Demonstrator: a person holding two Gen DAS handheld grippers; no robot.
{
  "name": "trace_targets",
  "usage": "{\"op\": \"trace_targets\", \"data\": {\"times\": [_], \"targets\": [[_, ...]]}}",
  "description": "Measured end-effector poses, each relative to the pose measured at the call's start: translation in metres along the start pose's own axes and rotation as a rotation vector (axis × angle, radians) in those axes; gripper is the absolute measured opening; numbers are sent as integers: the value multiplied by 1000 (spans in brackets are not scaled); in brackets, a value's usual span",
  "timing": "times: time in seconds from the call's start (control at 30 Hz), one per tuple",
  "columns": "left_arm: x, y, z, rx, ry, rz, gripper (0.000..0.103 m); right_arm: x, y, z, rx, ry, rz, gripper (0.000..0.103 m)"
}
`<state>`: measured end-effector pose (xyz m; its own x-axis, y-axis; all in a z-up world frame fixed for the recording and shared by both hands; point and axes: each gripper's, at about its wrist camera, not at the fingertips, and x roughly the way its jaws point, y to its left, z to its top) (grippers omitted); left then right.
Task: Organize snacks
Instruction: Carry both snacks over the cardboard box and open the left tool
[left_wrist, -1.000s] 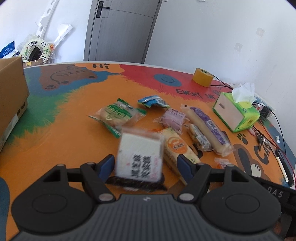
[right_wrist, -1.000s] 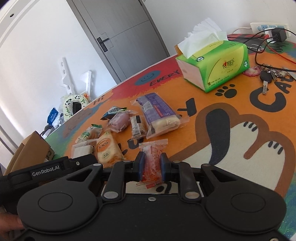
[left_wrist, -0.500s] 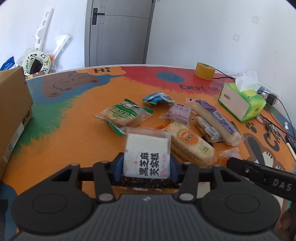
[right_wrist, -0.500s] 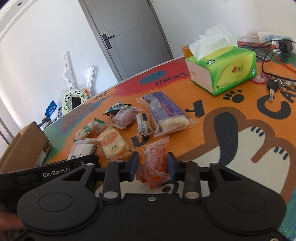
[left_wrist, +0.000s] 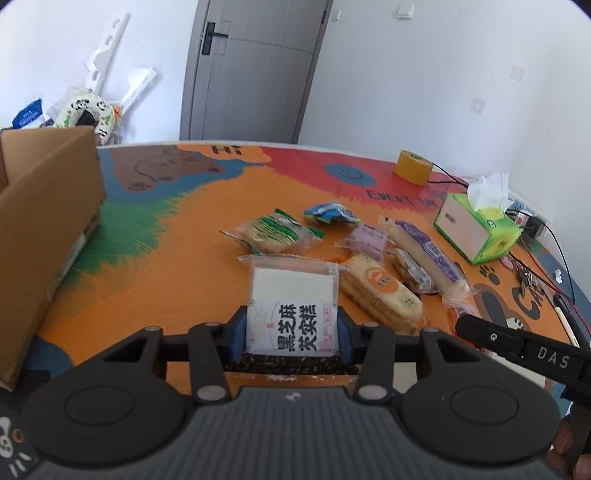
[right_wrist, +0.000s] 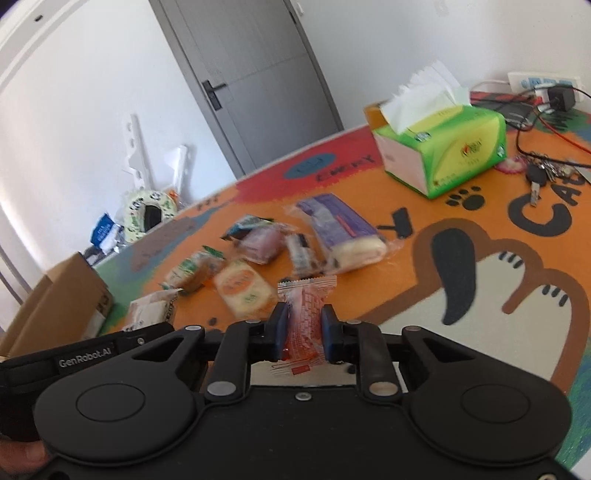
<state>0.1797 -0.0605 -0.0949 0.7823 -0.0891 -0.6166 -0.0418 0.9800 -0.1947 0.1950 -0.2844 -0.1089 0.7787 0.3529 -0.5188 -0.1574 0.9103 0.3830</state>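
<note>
My left gripper (left_wrist: 291, 328) is shut on a white square packet with black lettering (left_wrist: 291, 291), its blue pads pressing both sides just above the mat. My right gripper (right_wrist: 303, 326) is shut on a small red snack packet (right_wrist: 308, 295), held upright. Several wrapped snacks lie in a loose group on the orange mat: a green packet (left_wrist: 275, 236), a blue one (left_wrist: 332, 214), a small purple one (left_wrist: 365, 238), an orange cracker pack (left_wrist: 380, 291) and a long purple bread roll (left_wrist: 424, 254). An open cardboard box (left_wrist: 40, 229) stands at the left.
A green tissue box (left_wrist: 476, 229) and a yellow tape roll (left_wrist: 412, 171) sit at the far right of the table. Keys (right_wrist: 535, 177) and cables (right_wrist: 535, 122) lie beyond the tissue box. The right gripper's body (left_wrist: 517, 347) shows close beside the left one.
The left jaws have closed onto the white packet, which was blurred and loose between them. The right jaws opened briefly around the red packet and clamped it again. The box looks nearer on the left.
</note>
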Motion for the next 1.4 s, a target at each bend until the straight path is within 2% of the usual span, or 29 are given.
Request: {"op": "trace_targets", "data": {"times": [0.3,0.83,1.23,1.4], "targets": [[-27,17,10,-41,-62,4,46,-7,22,2,-3,-27,62,21],[-80,54,41,-84,-199,11,46,-10,87,19,-52,-72,170,21],[-102,91,67,-75,-277,71,46,-4,132,27,-82,-82,243,21],[-105,114,73,-106,-285,98,46,1,148,28,-96,-77,266,21]]}}
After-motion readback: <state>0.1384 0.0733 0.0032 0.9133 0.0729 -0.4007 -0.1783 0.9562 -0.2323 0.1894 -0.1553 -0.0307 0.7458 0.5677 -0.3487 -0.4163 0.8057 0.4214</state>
